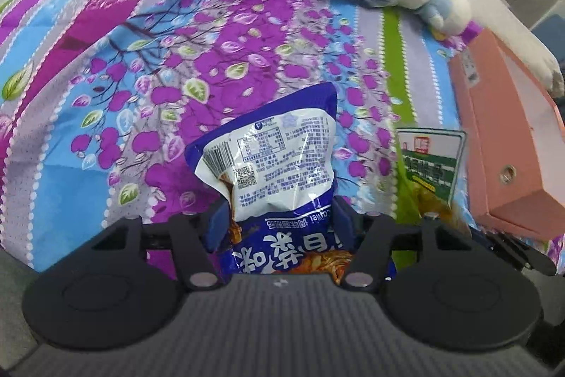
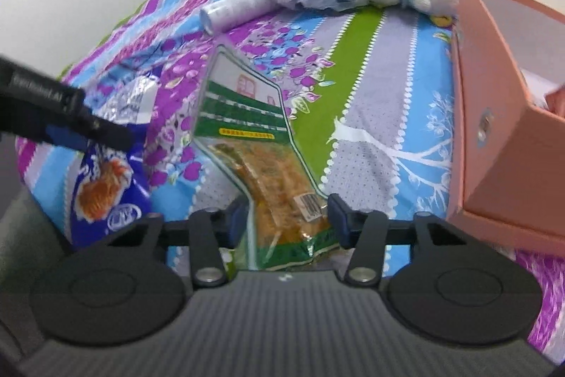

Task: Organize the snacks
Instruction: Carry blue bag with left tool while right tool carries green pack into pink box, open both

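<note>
Left tongs (image 1: 279,221) are clamped on the blue bag (image 1: 279,165), right tongs (image 2: 287,214) pinch the green pack (image 2: 261,151), both just above the bedsheet (image 1: 141,76). We judge these light, crinkly and slippery, so gripping low across the body suits; pink box (image 2: 501,129) waits beside.

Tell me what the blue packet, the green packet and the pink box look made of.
Blue packet: thin glossy plastic film; it crinkles and glints. Green packet: plastic film too, partly clear, contents showing through. Pink box: probably matte cardboard, with flat stiff walls, sharp edges and no shine.
</note>
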`<control>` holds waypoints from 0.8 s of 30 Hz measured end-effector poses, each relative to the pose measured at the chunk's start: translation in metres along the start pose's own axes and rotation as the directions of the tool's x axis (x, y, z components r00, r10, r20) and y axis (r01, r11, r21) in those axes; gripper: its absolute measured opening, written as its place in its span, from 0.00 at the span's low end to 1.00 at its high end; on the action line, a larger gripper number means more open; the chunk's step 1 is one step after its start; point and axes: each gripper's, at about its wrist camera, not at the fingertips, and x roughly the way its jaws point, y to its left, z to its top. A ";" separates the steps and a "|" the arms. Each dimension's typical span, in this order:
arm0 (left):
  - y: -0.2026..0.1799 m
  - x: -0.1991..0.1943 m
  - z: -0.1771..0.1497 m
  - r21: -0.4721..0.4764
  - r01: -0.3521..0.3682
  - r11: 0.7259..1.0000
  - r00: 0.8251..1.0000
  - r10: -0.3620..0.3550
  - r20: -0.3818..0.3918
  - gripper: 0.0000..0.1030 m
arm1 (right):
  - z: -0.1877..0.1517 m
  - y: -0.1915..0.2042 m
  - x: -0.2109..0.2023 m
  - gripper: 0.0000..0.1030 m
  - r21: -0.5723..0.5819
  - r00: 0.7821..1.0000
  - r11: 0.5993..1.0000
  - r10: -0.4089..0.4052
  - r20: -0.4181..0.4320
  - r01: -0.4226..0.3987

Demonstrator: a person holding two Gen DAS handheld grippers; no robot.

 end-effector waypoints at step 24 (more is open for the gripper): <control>-0.115 -0.032 0.017 0.185 0.161 0.969 0.984 -0.172 0.042 0.64 | 0.032 -0.041 -0.097 0.16 0.347 0.986 0.936 -0.101 0.136 0.048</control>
